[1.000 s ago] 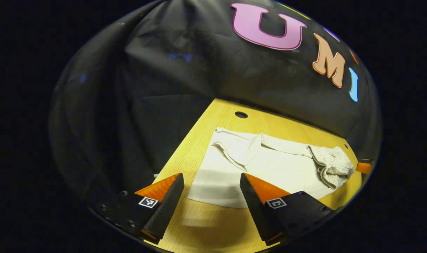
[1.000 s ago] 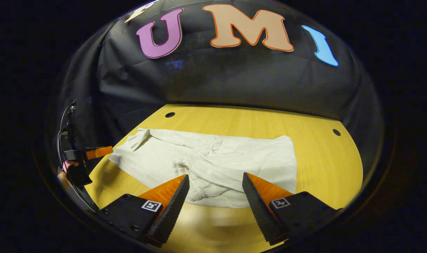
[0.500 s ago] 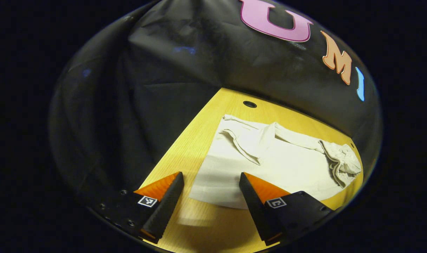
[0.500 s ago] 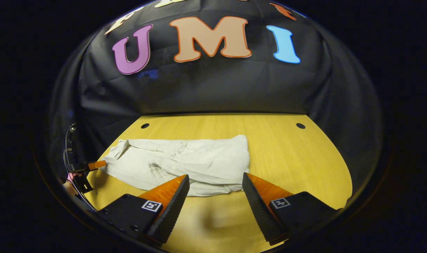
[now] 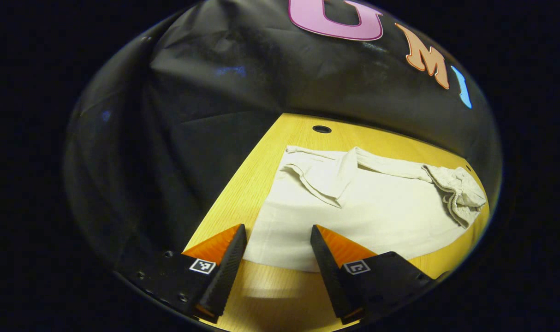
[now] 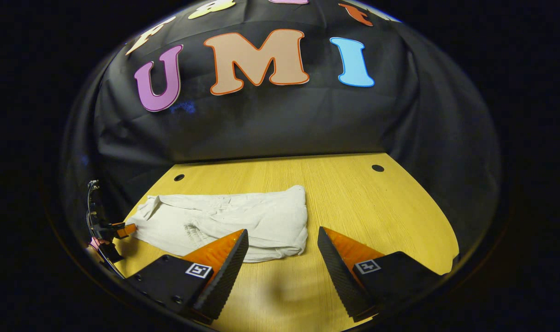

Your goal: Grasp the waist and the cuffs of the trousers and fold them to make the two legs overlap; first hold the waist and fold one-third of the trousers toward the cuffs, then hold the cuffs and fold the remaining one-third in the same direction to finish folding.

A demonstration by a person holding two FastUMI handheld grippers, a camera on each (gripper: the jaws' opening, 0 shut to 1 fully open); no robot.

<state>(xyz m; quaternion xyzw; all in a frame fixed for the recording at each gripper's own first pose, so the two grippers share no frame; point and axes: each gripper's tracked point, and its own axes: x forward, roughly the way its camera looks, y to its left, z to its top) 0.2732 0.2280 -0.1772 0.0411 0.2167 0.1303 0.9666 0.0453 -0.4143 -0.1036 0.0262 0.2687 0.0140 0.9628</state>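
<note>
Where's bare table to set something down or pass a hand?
Widest bare table lies beyond the right gripper, from the trousers to the far hole. A narrow strip runs behind them. Crowded where the left gripper hovers over them.

Dim booth, bright table (image 6: 354, 203) (soft shadows), sharp focus, fisheye-bent edges.

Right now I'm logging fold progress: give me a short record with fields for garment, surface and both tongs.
garment: pale trousers, lying on the table, gathered waist bunched at one end
surface: wooden table with small round holes
left tongs: open, at the trousers' near edge, gripping nothing
right tongs: open, above the table beside the trousers, gripping nothing
fold: not finished
</note>
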